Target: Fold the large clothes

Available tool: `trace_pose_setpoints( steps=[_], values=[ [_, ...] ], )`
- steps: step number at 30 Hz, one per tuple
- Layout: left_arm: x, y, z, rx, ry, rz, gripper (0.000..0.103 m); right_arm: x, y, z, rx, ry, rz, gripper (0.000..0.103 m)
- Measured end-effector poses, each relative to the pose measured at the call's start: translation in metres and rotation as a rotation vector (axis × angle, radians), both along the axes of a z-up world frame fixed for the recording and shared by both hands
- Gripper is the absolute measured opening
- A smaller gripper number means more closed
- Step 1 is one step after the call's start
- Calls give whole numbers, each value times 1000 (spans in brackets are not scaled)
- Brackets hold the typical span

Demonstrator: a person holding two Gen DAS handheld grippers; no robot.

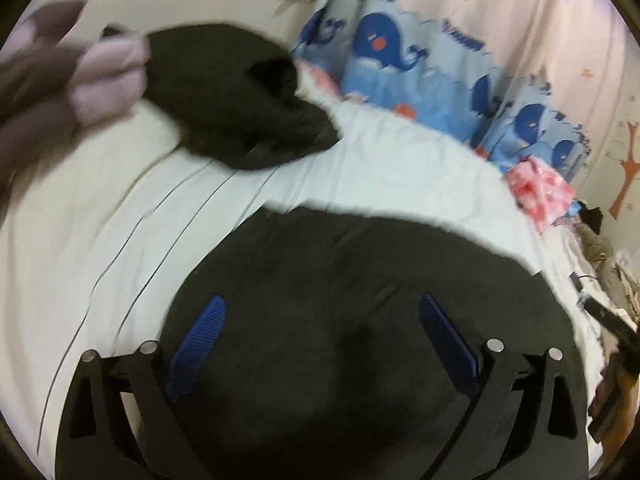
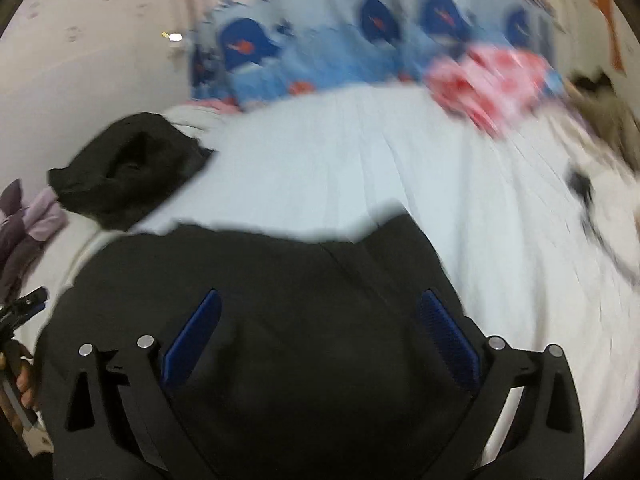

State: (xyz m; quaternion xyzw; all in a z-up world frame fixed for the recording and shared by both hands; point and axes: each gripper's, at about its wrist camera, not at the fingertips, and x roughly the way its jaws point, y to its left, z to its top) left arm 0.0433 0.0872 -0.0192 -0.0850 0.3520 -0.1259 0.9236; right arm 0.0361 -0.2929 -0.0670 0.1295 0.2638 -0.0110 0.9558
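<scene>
A large black garment lies flat on the pale bed sheet and fills the near part of both views; in the right wrist view it shows a seam and a raised corner at its far right. My left gripper hovers over it with its blue-padded jaws wide apart and nothing between them. My right gripper is likewise open over the garment. The left gripper shows at the left edge of the right wrist view.
A second black bundle lies farther left on the sheet, next to a folded purple and lilac pile. A blue whale-print quilt and pink cloth lie along the curtain. Clutter sits at the right edge.
</scene>
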Motion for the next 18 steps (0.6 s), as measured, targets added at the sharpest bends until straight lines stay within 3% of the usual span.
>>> trace_pose_setpoints(
  steps=[3, 4, 5, 6, 7, 9, 12, 15, 17, 18],
  values=[
    [27, -34, 6, 22, -14, -28, 94, 67, 29, 8, -72, 68, 42, 96],
    [34, -41, 0, 37, -3, -27, 94, 87, 37, -2, -92, 108, 39, 96],
    [40, -48, -11, 61, 23, -29, 94, 114, 45, -33, -119, 220, 41, 96],
    [46, -53, -27, 75, 58, -34, 94, 119, 55, -56, -97, 277, 60, 96],
    [49, -54, -41, 44, 73, -46, 94, 128, 47, -74, 7, 299, 79, 96],
    [49, -55, -44, 56, 76, -36, 94, 133, 38, -77, 45, 326, 78, 96],
    [39, -54, -39, 93, 97, -47, 94, 110, 35, -57, 30, 338, 72, 96],
    [15, -38, -29, 70, 69, -45, 94, 46, 39, -22, -9, 178, 109, 96],
    [-3, -29, -28, 93, 47, -39, 94, 15, 45, -29, -67, 166, 105, 96],
    [-9, -27, -31, 111, 53, -42, 94, 12, 49, -47, -108, 233, 123, 96]
  ],
)
